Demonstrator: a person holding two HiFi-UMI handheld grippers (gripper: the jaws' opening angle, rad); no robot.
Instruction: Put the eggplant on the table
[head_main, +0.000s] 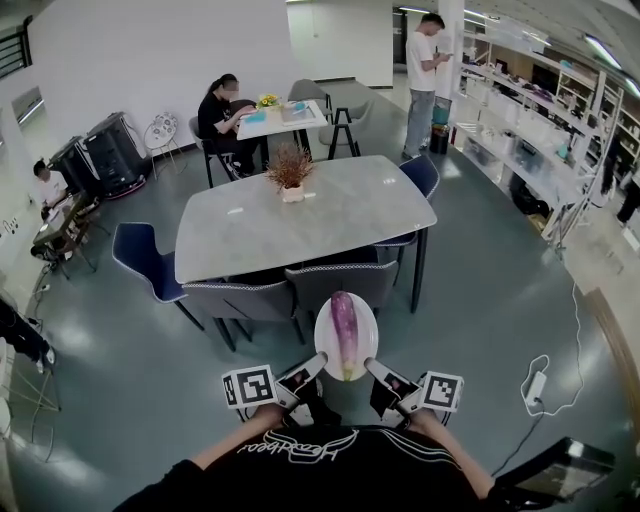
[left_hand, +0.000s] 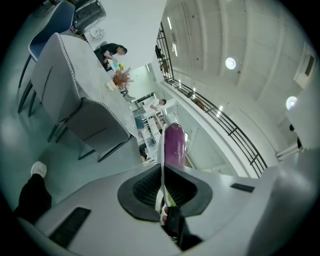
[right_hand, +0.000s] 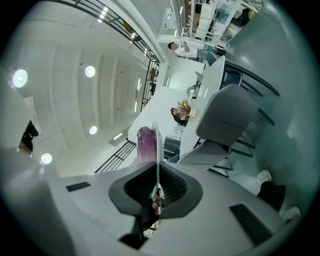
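A purple eggplant (head_main: 345, 328) lies lengthwise on a white oval plate (head_main: 324, 338) that I hold in the air in front of me, short of the grey table (head_main: 300, 215). My left gripper (head_main: 312, 366) is shut on the plate's near left rim. My right gripper (head_main: 372, 368) is shut on its near right rim. In the left gripper view the plate (left_hand: 161, 167) shows edge-on between the jaws of the gripper (left_hand: 162, 200), with the eggplant (left_hand: 174, 145) on its right. In the right gripper view the plate (right_hand: 157, 150) stands edge-on in the gripper (right_hand: 156, 192), the eggplant (right_hand: 146, 144) on its left.
Two grey chairs (head_main: 240, 298) (head_main: 335, 280) are tucked in at the table's near side, just beyond the plate. A potted dry plant (head_main: 291, 172) stands on the table's far part. Blue chairs (head_main: 140, 258) (head_main: 422, 175) flank it. A cable with adaptor (head_main: 535, 385) lies on the floor at right.
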